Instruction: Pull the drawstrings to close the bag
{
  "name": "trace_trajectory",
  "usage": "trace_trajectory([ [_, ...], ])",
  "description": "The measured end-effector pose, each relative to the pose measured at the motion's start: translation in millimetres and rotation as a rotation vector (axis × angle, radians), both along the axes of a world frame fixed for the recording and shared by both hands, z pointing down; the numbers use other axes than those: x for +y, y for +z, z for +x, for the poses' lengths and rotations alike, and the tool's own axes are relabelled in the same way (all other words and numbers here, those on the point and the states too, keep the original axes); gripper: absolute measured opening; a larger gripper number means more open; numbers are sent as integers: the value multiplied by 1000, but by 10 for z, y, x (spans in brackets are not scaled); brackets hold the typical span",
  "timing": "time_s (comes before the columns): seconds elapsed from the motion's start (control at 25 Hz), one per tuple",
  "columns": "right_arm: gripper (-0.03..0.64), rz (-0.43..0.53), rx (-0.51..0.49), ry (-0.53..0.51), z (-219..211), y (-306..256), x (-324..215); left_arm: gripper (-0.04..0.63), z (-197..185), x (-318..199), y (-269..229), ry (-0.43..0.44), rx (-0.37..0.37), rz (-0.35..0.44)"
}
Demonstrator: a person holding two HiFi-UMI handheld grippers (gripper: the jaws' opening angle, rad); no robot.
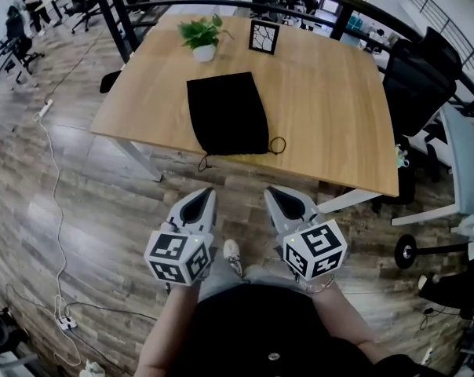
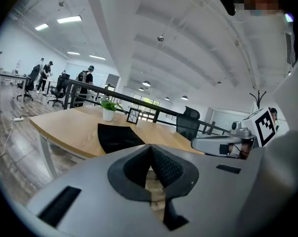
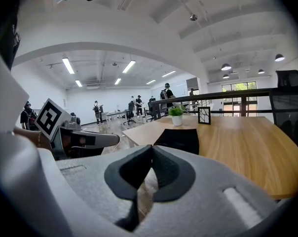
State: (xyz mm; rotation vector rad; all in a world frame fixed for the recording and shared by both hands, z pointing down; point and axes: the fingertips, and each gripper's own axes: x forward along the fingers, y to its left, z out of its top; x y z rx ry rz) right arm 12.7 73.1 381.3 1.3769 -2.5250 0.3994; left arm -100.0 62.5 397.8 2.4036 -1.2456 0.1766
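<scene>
Head view: the black bag lies at the worktop's near edge, its drawstrings at the lip. The left tongs and right tongs hover over open floor, short of the bag. Left gripper view: tongs closed, empty, with the worktop's left corner ahead. Right gripper view: tongs closed, empty, with the worktop's bare right side ahead.

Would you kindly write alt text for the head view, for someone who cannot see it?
A black drawstring bag lies flat on a wooden table, cords at its near edge. Short of the table, the left gripper and right gripper, both shut and empty, point toward it. A potted plant and frame stand behind.
</scene>
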Motion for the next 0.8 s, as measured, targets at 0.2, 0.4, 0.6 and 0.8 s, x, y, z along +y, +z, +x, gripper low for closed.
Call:
trace_trajectory([
  [0.2,-2,-16,12,14,-111,54,-241,15,-90,-248,53,27,-1,-17],
  [0.4,-2,-42,15,20,-154,143,-337,15,-138,-337,122,21,-5,-28],
  [0.6,-2,-63,18,31,-114,196,-390,15,-151,-361,210,26,0,-67],
  [0.8,-2,-82,24,43,-43,268,-510,15,-98,-441,324,29,6,-112],
])
